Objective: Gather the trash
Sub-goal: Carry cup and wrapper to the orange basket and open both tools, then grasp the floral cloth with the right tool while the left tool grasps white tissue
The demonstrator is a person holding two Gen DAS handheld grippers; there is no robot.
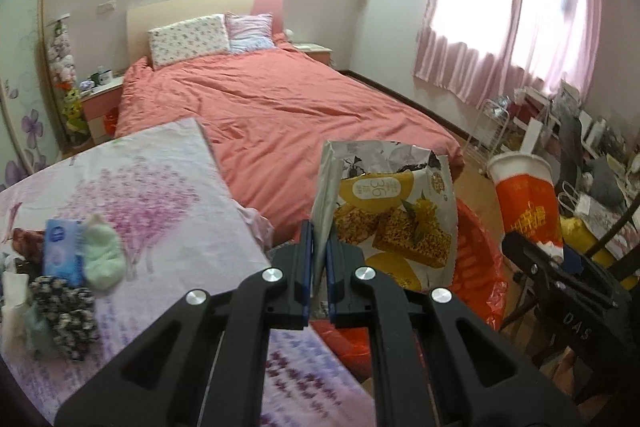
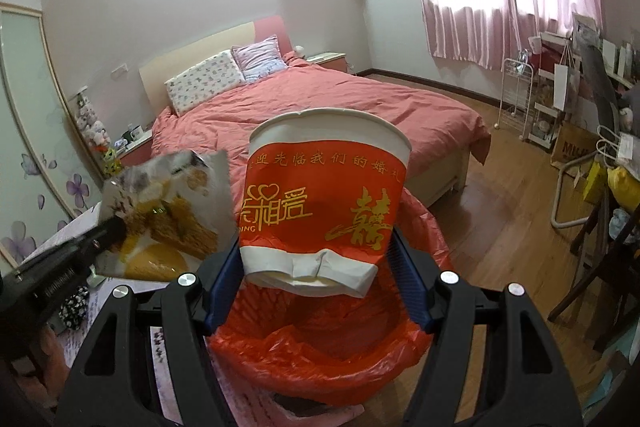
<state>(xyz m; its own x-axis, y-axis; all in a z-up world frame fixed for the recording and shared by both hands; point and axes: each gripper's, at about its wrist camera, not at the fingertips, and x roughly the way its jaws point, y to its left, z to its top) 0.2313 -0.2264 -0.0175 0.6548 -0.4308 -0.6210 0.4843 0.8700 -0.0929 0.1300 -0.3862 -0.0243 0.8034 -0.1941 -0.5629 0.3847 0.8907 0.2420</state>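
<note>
Left tool [image 1: 318, 267]: clamped narrow on the lower edge of a snack wrapper [image 1: 394, 215], its blue pads pinching the foil seam, and the wrapper stands up tall out of the grip.
Snack wrapper: torn open along the top, silver lining showing, yellow print with crispy bars on the front; it is up in the air over the red bin bag [image 1: 478, 267], and the right wrist camera catches it off to the left [image 2: 172, 219], a bit blurred.
Right tool [image 2: 316, 283]: spread fairly wide and squeezing a paper cup [image 2: 326, 195] by its base, and the base is crumpled and dented in between the pads.
Paper cup: red band with gold characters, white rim, mouth tipped away from the camera; it is held in the air right above the open bag, and from the left wrist camera it shows off to the right [image 1: 524, 195].
Red bin bag: mouth wide open directly under the cup [image 2: 320, 347], plastic folded out over the rim.
Desk [image 1: 152, 187]: floral cloth cover, left of the bag, carrying a blue tissue pack [image 1: 62, 251], a pale green sock [image 1: 102, 255] touching it, and a dark flowered cloth [image 1: 64, 315] just below.
Bed [image 1: 272, 103]: coral quilt, two pillows at the headboard, beyond both tools.
</note>
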